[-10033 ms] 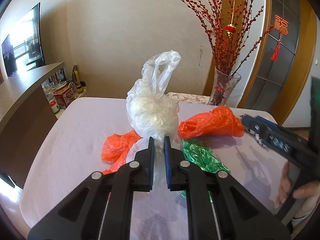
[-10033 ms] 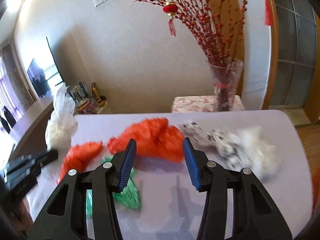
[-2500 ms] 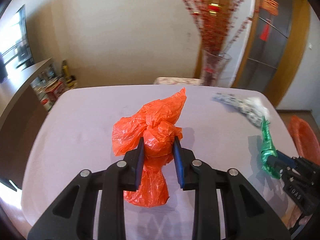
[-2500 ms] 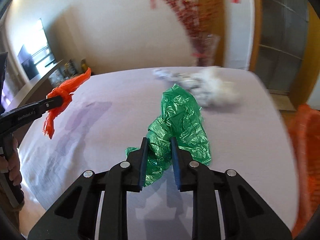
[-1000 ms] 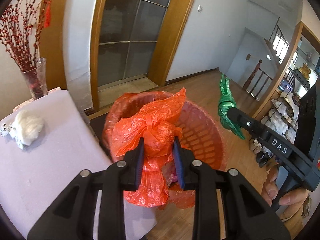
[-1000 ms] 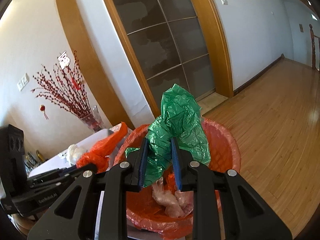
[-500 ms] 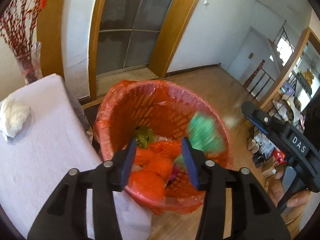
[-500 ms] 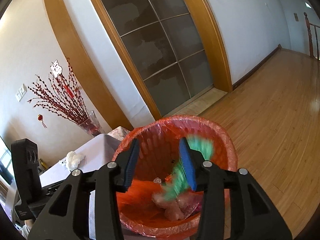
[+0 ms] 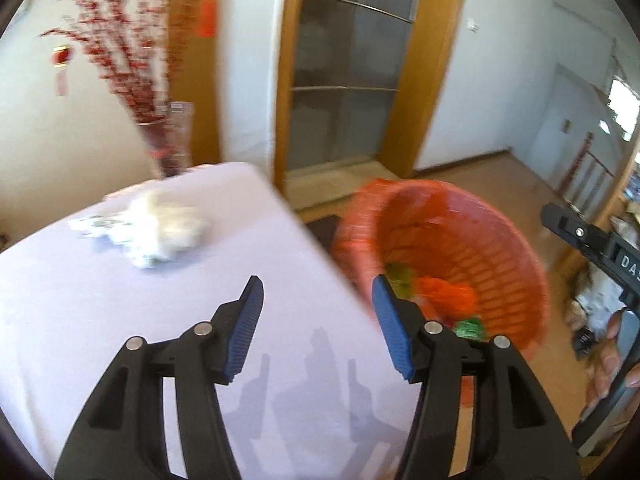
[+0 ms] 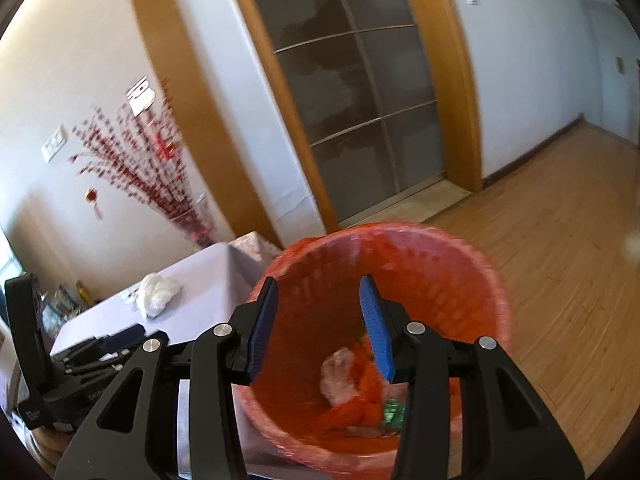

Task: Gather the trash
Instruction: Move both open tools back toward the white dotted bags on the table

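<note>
Dropped since a second ago – orange bag (image 10: pixel 352 412) and green bag (image 10: pixel 394 412) now in the bin (image 10: pixel 472 264). Left gripper (image 9: pixel 318 320) opening, right gripper (image 10: pixel 318 320) apart, both empty. Next: white wad (image 9: pixel 160 224) at 10 o'clock on table (image 9: pixel 100 312) – reach, clamp.

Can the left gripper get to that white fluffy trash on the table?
Probably yes. The left gripper is empty, its jaws opening, and only bare table lies between it and the white trash.
</note>
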A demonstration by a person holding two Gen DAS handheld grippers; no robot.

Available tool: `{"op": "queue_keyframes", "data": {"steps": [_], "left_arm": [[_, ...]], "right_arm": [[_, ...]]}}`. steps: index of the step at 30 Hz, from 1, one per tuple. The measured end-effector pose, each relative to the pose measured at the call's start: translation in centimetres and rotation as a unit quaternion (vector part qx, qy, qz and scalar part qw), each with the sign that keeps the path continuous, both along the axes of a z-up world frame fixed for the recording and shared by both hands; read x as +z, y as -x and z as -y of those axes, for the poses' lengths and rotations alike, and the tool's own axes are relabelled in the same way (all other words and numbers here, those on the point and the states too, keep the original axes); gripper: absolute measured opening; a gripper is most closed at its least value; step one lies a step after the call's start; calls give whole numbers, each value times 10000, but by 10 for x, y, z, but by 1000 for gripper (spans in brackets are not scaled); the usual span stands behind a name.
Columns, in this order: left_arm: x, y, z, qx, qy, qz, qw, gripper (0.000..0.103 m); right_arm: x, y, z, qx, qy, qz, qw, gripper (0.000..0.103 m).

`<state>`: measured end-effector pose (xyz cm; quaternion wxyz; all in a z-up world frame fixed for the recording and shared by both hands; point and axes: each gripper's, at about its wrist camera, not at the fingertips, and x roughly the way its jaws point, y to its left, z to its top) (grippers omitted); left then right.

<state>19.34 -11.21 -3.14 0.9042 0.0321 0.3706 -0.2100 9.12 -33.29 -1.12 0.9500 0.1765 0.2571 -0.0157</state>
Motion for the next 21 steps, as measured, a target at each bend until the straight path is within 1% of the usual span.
{"op": "queue_keyframes", "data": {"steps": [5, 8, 14, 17, 21], "left_arm": [[8, -6, -62, 642, -115, 154, 9978, 60], [8, -10, -104, 1136, -215, 224, 9930, 60], [8, -17, -177, 1914, -134, 198, 9812, 60], [9, -20, -207, 2213, -111, 172, 9750, 60], [10, -20, -231, 2428, -105, 147, 9699, 60]], "right_arm": [[1, -26, -42, 505, 93, -99, 9986, 44], [1, -46, -74, 837, 178, -196, 9961, 44], [-2, -100, -145, 1534, 329, -435, 9867, 44], [-7, -125, -176, 1821, 399, -582, 9807, 44], [-18, -158, -218, 2022, 628, -788, 9741, 44]]}}
